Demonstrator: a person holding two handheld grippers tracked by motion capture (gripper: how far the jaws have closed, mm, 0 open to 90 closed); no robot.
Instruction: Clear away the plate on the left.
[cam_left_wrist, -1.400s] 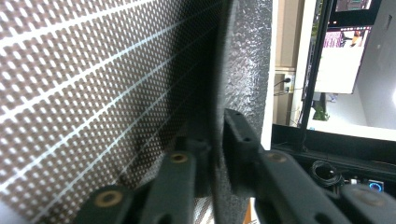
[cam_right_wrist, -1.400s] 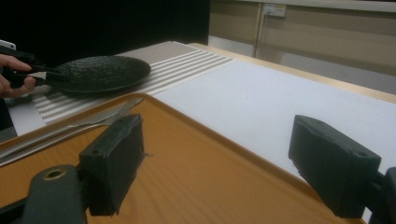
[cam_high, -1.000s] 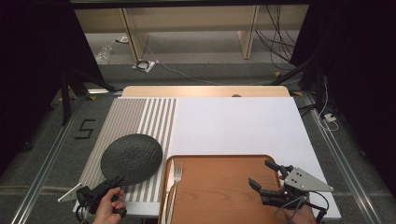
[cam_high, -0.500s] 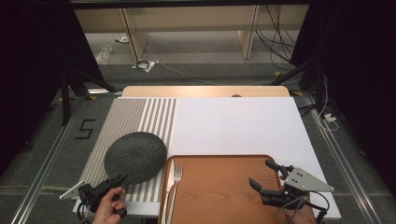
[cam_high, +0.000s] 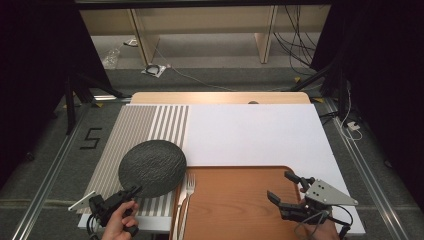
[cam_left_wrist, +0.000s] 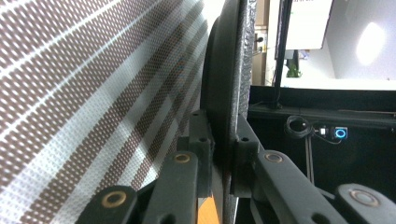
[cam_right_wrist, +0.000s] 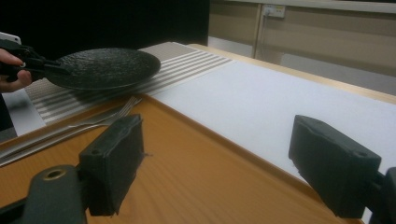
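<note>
Dark plate (cam_high: 152, 167): round, matte black-grey, rough pebbled surface, shallow with low rim. Held off the mat, roughly level in the right gripper view (cam_right_wrist: 105, 66), slightly tilted. Its near-left rim is pinched between the jaws of the left gripper (cam_high: 131, 192); in the left gripper view the plate (cam_left_wrist: 224, 93) shows edge-on, the pads pressing on both faces of the rim. From above it sits over the striped placemat (cam_high: 135, 135), right edge overlapping toward the wooden tray's (cam_high: 235, 200) left corner, just above the fork (cam_high: 186, 195). Underside clear of the mat in the right gripper view. Plate empty, intact.
</note>
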